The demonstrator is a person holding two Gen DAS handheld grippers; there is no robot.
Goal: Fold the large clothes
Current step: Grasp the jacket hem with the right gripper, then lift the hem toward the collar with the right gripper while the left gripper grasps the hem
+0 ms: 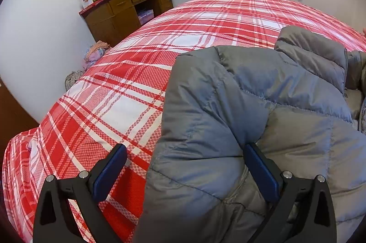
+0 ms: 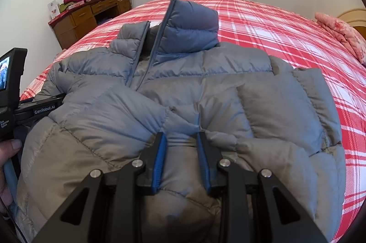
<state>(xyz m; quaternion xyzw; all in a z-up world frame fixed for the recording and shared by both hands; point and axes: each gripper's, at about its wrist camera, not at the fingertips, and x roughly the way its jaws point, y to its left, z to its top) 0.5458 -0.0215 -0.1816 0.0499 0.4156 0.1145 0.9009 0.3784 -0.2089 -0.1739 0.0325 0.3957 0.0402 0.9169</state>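
A grey puffer jacket (image 2: 205, 94) lies front up on the bed, its collar (image 2: 192, 28) standing toward the far wall and its zip partly undone. My right gripper (image 2: 180, 135) is shut on a puffed fold near the jacket's near hem, with fabric bulging between the blue pads. My left gripper (image 1: 185, 149) is open wide across the jacket's (image 1: 251, 105) left edge. One of its fingers (image 1: 260, 169) rests against the padding and the other (image 1: 112, 169) hangs over the sheet. A hand (image 2: 9, 151) holds that gripper's handle at the left edge of the right wrist view.
The bed carries a red and white plaid sheet (image 1: 114, 105) with bare room left of and beyond the jacket. A pink pillow (image 2: 340, 30) lies at the far right. A wooden desk (image 1: 123, 12) stacked with clothes stands by the wall, and more clothes (image 1: 93, 53) lie on the floor.
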